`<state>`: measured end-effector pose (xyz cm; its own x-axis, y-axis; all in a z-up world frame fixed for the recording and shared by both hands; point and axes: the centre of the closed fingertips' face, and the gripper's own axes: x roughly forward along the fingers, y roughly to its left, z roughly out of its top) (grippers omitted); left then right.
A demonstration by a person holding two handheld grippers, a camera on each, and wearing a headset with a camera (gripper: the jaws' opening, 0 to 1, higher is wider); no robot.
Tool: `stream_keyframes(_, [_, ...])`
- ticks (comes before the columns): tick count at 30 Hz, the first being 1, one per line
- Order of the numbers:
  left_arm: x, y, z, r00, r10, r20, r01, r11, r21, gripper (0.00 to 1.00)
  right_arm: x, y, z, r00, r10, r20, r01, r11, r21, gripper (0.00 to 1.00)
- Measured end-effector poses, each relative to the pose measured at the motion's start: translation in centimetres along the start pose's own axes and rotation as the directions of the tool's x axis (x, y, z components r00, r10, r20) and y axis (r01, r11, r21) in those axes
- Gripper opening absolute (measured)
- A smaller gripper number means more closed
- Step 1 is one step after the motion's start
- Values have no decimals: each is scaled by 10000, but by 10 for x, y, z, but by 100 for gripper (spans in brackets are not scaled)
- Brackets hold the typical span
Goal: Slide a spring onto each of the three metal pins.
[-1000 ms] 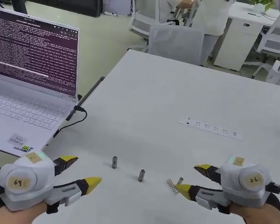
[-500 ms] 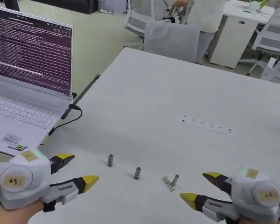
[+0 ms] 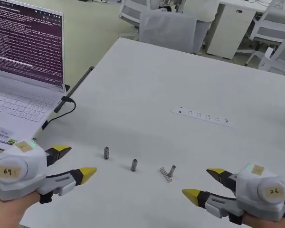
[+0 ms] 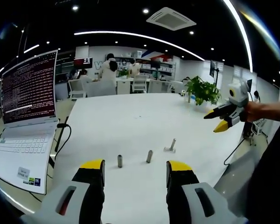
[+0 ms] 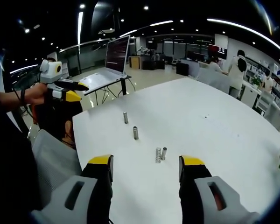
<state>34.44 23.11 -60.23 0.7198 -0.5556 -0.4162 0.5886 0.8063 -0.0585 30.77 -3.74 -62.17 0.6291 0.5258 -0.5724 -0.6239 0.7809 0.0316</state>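
Three short metal pins stand upright in a row on the white bench (image 3: 147, 95), near edge, row running left to right and slightly nearer toward the right.
- Left pin (image 3: 106, 152): dark grey, thick ribbed outline; looks to carry a spring.
- Middle pin (image 3: 134, 165): same look, same state.
- Right pin (image 3: 172, 170): thinner, smooth, bare.
- Loose spring (image 3: 165, 174): pale coil lying on the bench at the right pin's near-left, at its foot; contact too small to tell.
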Motion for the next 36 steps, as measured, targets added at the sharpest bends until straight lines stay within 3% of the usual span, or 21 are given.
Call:
stream_keyframes(13, [9, -22, 7, 9993, -372, 81, 371, 9993, 106, 48, -20, -10, -9, 9992, -391, 33, 390, 9990, 214, 56])
stream_keyframes(21, [28, -44, 8, 9937, -1104, -196, 1113, 9924, 517, 48, -26, -9, -21, 9989, -451, -125, 455, 9983, 371, 56])
stream_keyframes(29, [61, -74, 9, 9762, -2084, -593, 2141, 9700, 1152, 48, -31, -9, -25, 9986, -500, -154, 507, 9975, 502, 56])
stream_keyframes(33, [76, -87, 6, 9628, -2561, -865, 2661, 9543, 1362, 48, -33, -9, -28, 9982, -544, -241, 554, 9974, 453, 56])
stream_keyframes(36, [91, -97, 3, 9491, -2930, -1151, 3097, 9349, 1734, 48, -35, -11, -29, 9978, -631, -179, 641, 9960, 622, 56])
